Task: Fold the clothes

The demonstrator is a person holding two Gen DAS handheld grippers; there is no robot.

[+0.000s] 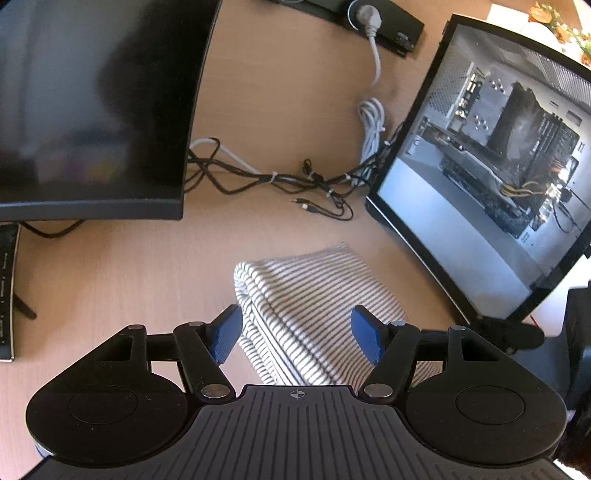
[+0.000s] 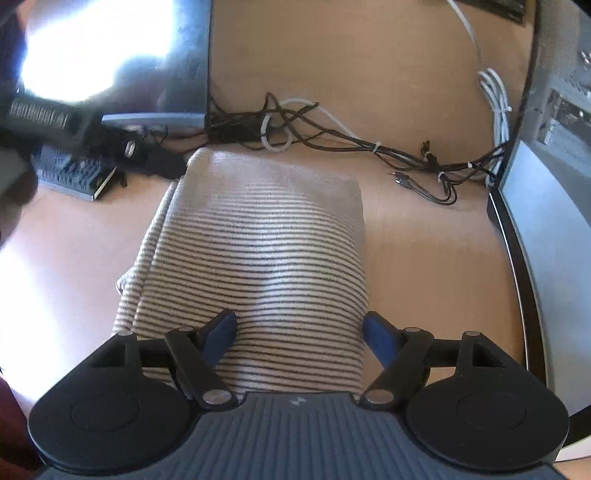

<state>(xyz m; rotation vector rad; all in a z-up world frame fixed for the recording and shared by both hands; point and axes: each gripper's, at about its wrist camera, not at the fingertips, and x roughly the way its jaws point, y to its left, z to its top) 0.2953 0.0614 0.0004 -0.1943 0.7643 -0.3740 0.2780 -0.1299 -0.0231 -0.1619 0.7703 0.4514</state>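
striped shirt [image 2: 258, 254] lying folded compact at 12 o'clock | left gripper [image 1: 297, 334], right gripper [image 2: 299, 338] both hovering spread, gripping nothing | folding looking nearly finished

I count one striped cloth [image 2: 258, 236], folded, on one wooden desk [image 1: 110, 266]. Two grippers: left [image 1: 297, 334], right [image 2: 299, 338], two blue fingers [image 1: 225, 336] each. One dark monitor [image 1: 92, 110], one glass-sided computer case [image 1: 491, 166], one cable tangle [image 1: 280, 181], one power strip [image 1: 380, 18].
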